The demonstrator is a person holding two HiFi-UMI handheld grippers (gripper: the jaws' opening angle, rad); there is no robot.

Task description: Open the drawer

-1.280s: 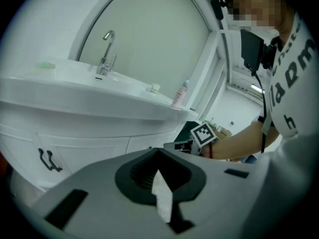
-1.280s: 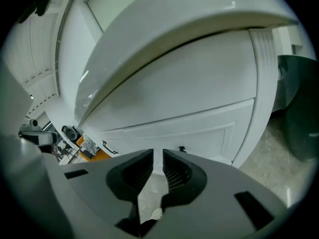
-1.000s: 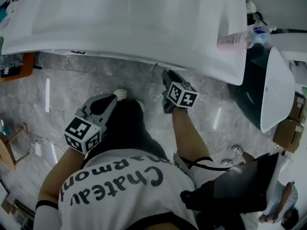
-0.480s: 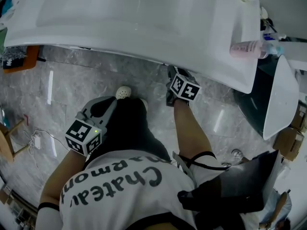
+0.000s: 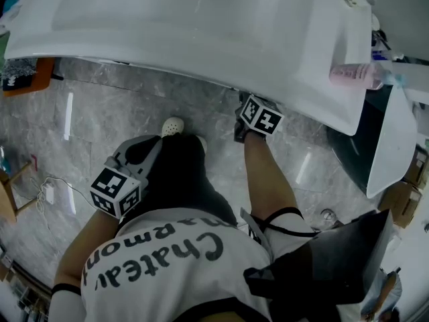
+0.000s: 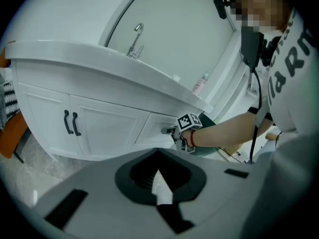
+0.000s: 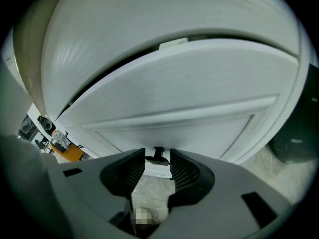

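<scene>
Under the right end of the white vanity surface (image 5: 315, 92), the drawer (image 7: 179, 103) sits closed. Its front faces the person and its long axis runs level along the cabinet (image 6: 104, 128). It is white, with a framed panel and a small dark handle (image 7: 158, 153); its inside is hidden. The right claw (image 7: 157, 162) has just been narrowing but stands wide, the handle between its jaws, pads not pressing. The left claw (image 6: 158, 176) hangs back, jaws together, empty.

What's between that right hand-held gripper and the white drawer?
Only the drawer's dark handle, seen in the right gripper view: it sits between the jaw tips of the right hand-held gripper, whose jaws have just been closing without pressing it.
</scene>
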